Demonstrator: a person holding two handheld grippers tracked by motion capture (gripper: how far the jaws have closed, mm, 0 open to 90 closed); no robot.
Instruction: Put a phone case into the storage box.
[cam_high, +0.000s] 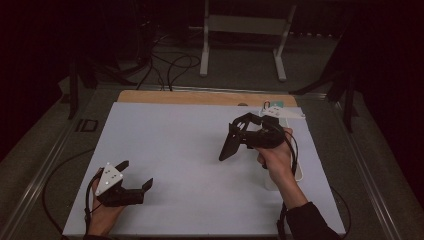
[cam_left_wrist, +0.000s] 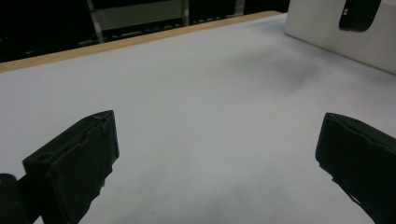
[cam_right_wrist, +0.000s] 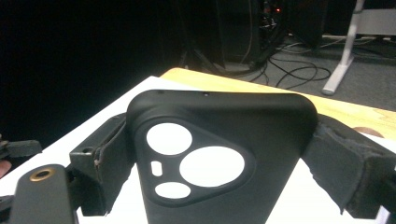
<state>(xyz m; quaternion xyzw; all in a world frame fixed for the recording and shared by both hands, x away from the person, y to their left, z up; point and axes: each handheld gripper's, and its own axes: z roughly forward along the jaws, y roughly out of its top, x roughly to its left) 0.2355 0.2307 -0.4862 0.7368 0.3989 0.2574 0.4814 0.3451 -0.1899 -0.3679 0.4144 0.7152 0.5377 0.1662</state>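
The right gripper (cam_high: 231, 142) clamps a black phone case (cam_right_wrist: 219, 158) above the white mat (cam_high: 175, 150), well inside its right edge. The left gripper (cam_high: 136, 176), jaws spread and empty, sits near the mat's front-left corner. The right gripper view shows the case's camera cutouts.

A wooden table (cam_high: 200, 96) carries a large white sheet (cam_high: 180, 150) covering most of its top. At the sheet's right edge lies what looks like a white box (cam_high: 298, 172), partly hidden.
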